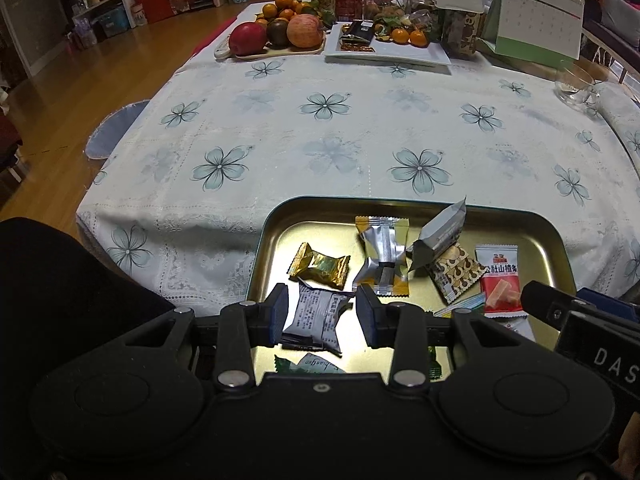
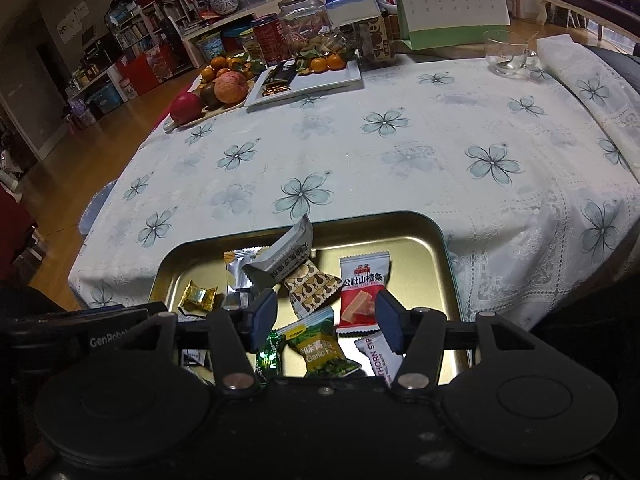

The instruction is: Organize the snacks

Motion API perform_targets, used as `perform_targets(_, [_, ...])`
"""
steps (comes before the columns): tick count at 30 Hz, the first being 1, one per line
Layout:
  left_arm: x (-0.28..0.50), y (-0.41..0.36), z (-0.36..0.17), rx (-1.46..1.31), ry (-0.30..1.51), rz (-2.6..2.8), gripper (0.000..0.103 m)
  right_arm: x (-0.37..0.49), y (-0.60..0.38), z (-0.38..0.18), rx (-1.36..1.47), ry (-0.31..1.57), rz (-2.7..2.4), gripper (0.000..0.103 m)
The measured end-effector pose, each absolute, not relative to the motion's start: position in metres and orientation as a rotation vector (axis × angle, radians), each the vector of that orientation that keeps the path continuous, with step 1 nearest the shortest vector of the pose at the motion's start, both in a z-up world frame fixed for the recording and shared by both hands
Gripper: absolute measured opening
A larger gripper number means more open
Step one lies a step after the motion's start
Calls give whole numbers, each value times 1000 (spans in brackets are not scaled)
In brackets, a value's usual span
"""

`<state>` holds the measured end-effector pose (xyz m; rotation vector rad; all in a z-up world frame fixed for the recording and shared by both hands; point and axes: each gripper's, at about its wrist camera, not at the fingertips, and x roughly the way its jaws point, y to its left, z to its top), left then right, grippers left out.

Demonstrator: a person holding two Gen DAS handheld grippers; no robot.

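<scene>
A gold metal tray (image 1: 404,201) (image 2: 362,218) sits at the table's near edge with several wrapped snacks in it. My left gripper (image 1: 323,315) hangs low over the tray's near left part. A grey-white printed packet (image 1: 316,318) lies between its fingers, with a slit of room at the right pad. A gold candy (image 1: 320,266) and a silver-yellow packet (image 1: 382,256) lie just beyond. My right gripper (image 2: 327,319) stands open over the tray's near right part, nothing pinched. Under it lie a green garlic packet (image 2: 320,346) and a red hawthorn packet (image 2: 362,296).
A flowered tablecloth (image 1: 328,140) covers the table. At the far end stand a fruit board (image 1: 280,36), a white plate (image 1: 384,54), jars, a tissue box and a desk calendar (image 1: 532,20). A glass cup (image 1: 576,88) is far right. The wooden floor drops away on the left.
</scene>
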<state>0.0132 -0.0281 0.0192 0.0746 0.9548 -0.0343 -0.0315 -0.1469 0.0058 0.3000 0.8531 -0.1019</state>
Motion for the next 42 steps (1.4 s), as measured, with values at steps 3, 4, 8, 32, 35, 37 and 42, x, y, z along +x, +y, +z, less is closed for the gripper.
perform_targets(3, [5, -21, 15, 57, 939, -23, 47, -39, -139, -1, 287, 873, -135, 64])
perform_targets(4, [3, -19, 13, 49, 935, -21, 47, -42, -135, -3, 272, 876, -148, 64])
perform_targets(8, [-4, -11, 7, 40, 922, 1, 47, -51, -128, -8, 219, 879, -200, 65])
perform_targets(32, [-22, 2, -10, 13, 945, -15, 47, -85, -124, -17, 160, 861, -237, 86])
perform_targets(35, [-22, 1, -10, 16, 944, -16, 47, -83, -128, -18, 178, 873, -245, 86])
perform_targets(37, [-22, 1, -10, 15, 945, -16, 47, -82, -130, -18, 195, 881, -248, 86])
perform_targets(42, [-23, -2, -9, 32, 940, -25, 47, -82, -136, -19, 224, 887, -261, 86])
